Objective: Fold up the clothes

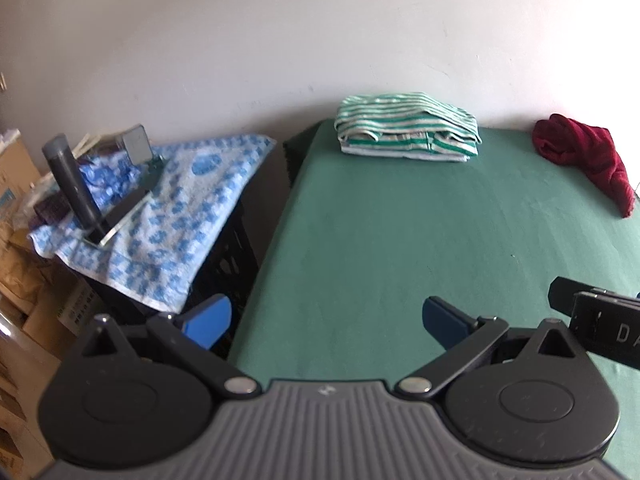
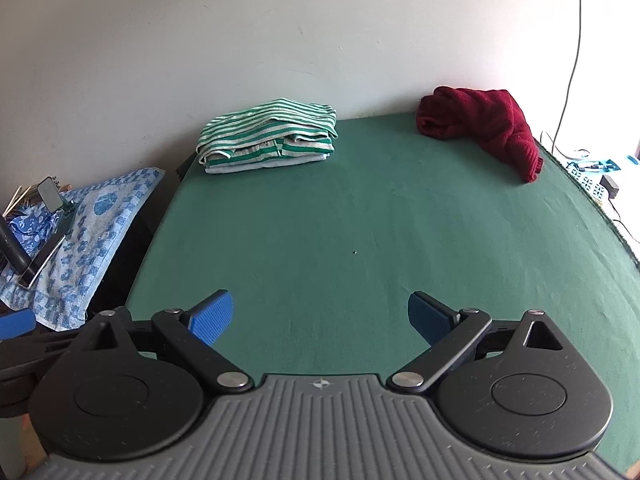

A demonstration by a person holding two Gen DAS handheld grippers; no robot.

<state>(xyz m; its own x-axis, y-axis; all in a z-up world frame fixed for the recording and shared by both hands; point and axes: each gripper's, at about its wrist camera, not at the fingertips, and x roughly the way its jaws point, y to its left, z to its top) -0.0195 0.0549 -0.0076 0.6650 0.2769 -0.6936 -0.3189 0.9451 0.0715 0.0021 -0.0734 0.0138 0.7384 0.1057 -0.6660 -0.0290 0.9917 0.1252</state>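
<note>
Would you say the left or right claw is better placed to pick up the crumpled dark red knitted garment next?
Probably right: the crumpled dark red knitted garment lies at the green table's far right, on the open right claw's side; the left claw sits by the table's left edge.

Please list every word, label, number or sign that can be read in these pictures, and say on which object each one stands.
"DA": white letters on the right hand-held gripper, cut off by the edge of the left wrist view.
Small compass-like emblem, no letters: on the grey body behind the jaws, in both views.
Print on the cardboard boxes: too blurred to read.
</note>
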